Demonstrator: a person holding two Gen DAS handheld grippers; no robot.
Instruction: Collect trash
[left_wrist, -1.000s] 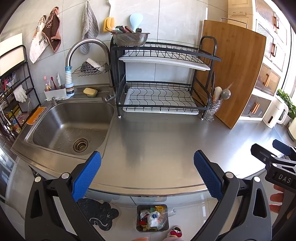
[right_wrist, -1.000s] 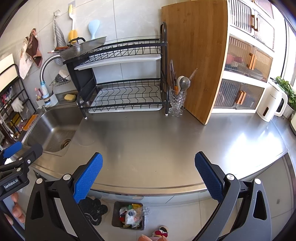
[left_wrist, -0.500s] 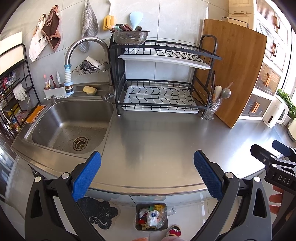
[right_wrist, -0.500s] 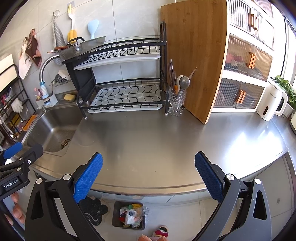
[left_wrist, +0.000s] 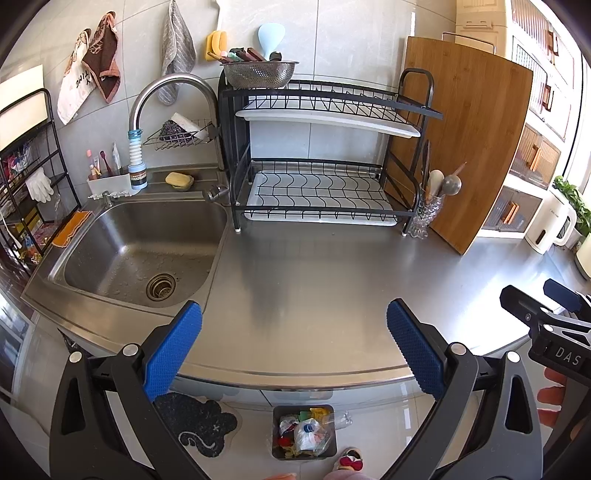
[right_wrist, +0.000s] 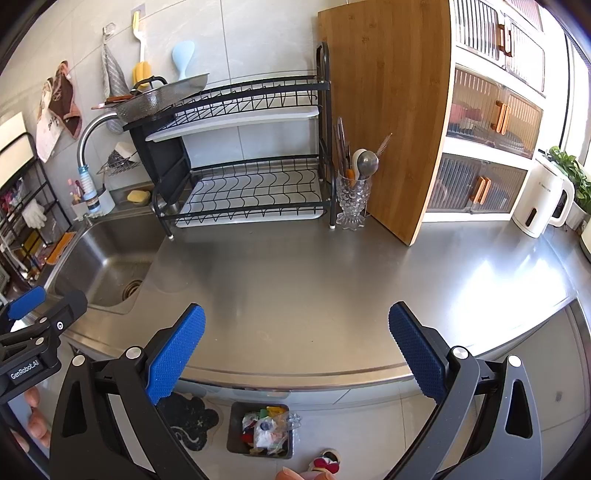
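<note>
Left gripper (left_wrist: 294, 345) spread wide over the bare stainless-steel tabletop (left_wrist: 332, 280), right gripper (right_wrist: 296, 347) equally wide and empty — small grey bin of mixed trash (right_wrist: 260, 430) on the floor below the edge.

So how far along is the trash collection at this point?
It looks essentially finished. The bin on the floor is full of wrappers and a plastic bottle, and no trash shows on the steel counter. The left hand-held gripper and right hand-held gripper are both open and hold nothing. Nothing visible remains.
</note>
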